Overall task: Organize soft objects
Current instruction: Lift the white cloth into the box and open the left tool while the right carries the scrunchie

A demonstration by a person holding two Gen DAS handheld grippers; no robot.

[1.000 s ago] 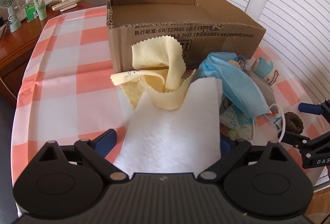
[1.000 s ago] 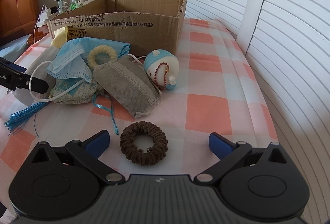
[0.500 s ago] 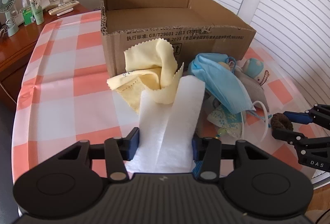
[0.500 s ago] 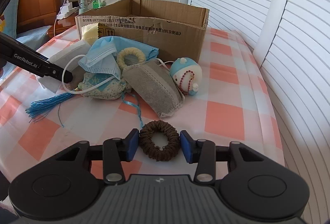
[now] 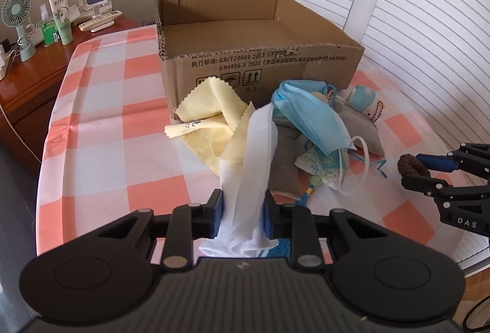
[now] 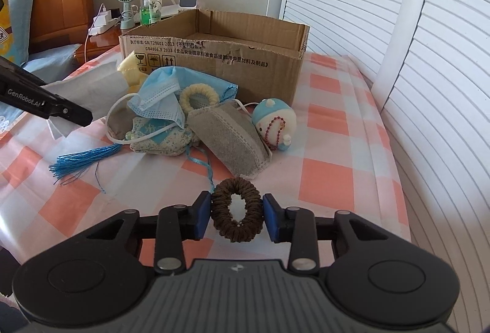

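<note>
On the checkered tablecloth [image 5: 101,130], centre frame, my left gripper [image 5: 243,207] pinches the white cloth [image 5: 254,155], my right gripper [image 6: 236,215] squeezes the brown scrunchie [image 6: 237,213].

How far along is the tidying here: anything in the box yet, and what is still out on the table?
Nothing looks done: the visible part of the box is bare inside. In hand: the left hand-held gripper is shut on the white cloth, the right hand-held gripper on the brown scrunchie. Left on the table: yellow cloth, blue mask, grey mask, plush toy, pouch.
</note>
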